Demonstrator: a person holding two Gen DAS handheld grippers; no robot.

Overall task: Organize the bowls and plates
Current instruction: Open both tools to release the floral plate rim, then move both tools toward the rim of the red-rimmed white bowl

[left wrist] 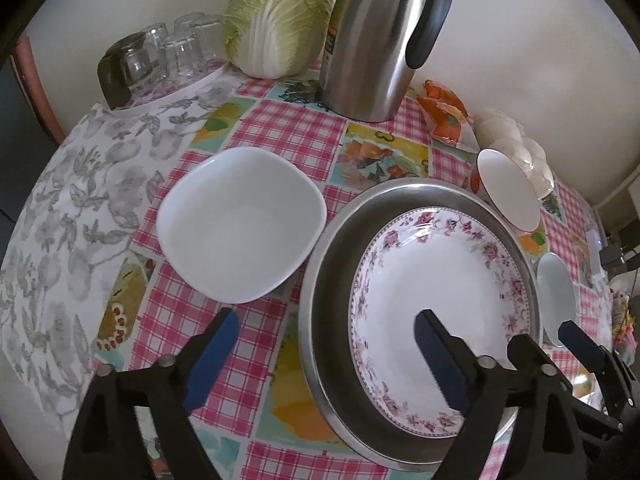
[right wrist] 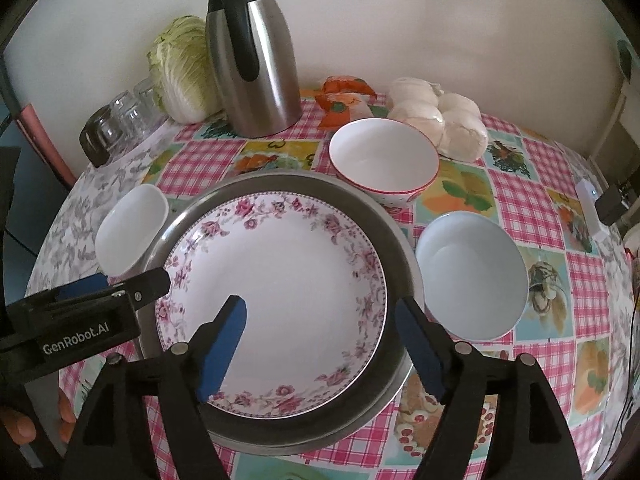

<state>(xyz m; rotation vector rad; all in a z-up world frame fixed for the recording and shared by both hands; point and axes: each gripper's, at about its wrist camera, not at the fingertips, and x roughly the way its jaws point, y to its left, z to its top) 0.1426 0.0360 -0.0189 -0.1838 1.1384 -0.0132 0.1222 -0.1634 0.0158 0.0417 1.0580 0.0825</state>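
Blue-padded fingers of both grippers fill the lower edge of each wrist view. Left gripper (left wrist: 326, 354) stands wide open and holds nothing; one pad hangs over the checked cloth, the other over the floral plate (left wrist: 432, 304). Right gripper (right wrist: 320, 344) is likewise open and empty, straddling the near right part of the same plate, with one pad above its well and the other above the rim of the steel tray (right wrist: 400, 236).

Location of the task items: the floral plate lies flat inside the round steel tray at the middle of the counter (right wrist: 528, 200). A square white bowl (left wrist: 240, 224) sits just beside the tray on its left. A red-rimmed bowl (right wrist: 384, 160) stands behind the tray, touching or nearly touching its rim. A pale blue bowl (right wrist: 472, 272) stands just beside the tray on the right.

Handling assessment:
- Plate and bowls appear to be glazed ceramic or glass: rigid, smooth, probably slippery against the pads, and breakable if dropped or knocked together.
- The plate lies low within the tray wall. Take hold at the raised patterned rim, one pad above and one below; the tray wall leaves little room for the lower pad.
- Bowls are probably lighter. Grip each on its wall, one pad inside and one outside, near the lip.
- The steel tray is stiff and likely the heaviest piece; pinch its rolled rim.
- Set pieces down gently when nesting; glaze on glaze slides easily.
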